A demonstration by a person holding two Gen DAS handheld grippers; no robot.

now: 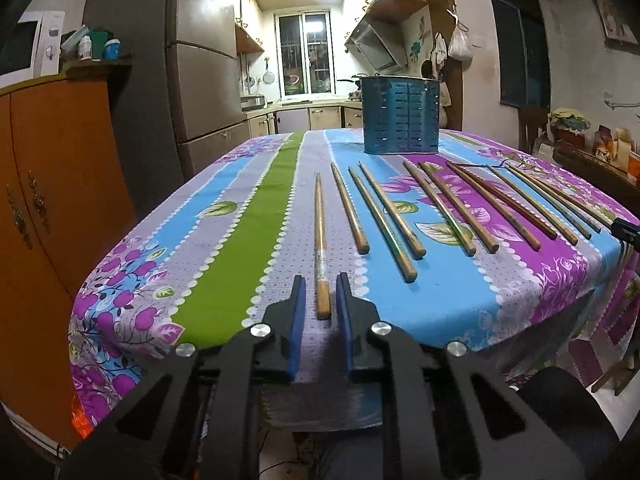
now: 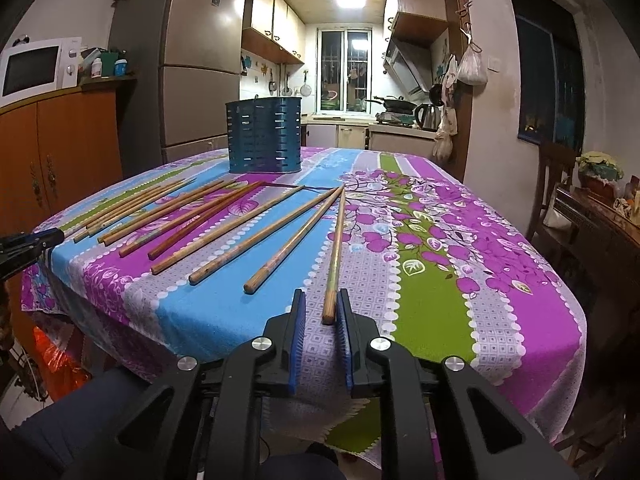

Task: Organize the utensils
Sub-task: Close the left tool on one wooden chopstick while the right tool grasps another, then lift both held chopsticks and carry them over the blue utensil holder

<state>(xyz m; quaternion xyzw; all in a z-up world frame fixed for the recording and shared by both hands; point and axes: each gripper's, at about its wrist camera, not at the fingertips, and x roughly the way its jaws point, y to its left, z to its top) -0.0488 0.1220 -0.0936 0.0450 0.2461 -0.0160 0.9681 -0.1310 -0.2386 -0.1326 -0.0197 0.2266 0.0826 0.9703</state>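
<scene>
The left gripper (image 1: 321, 285), jaws narrow, straddles the leftmost chopstick (image 1: 319, 240). The right gripper (image 2: 322, 300), narrow too, brackets the rightmost chopstick (image 2: 335, 256), its end against the right pad.

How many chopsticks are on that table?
11 chopsticks, roughly: one at the left hand-held gripper, one at the right hand-held gripper, nine fanned across the tablecloth between them. Crowded ones may hide another.

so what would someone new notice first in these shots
The loud striped floral tablecloth, then the fan of wooden chopsticks laid across it. A slotted blue holder stands upright at the far end, and each gripper, left and right, brackets the near end of an outermost chopstick.
</scene>
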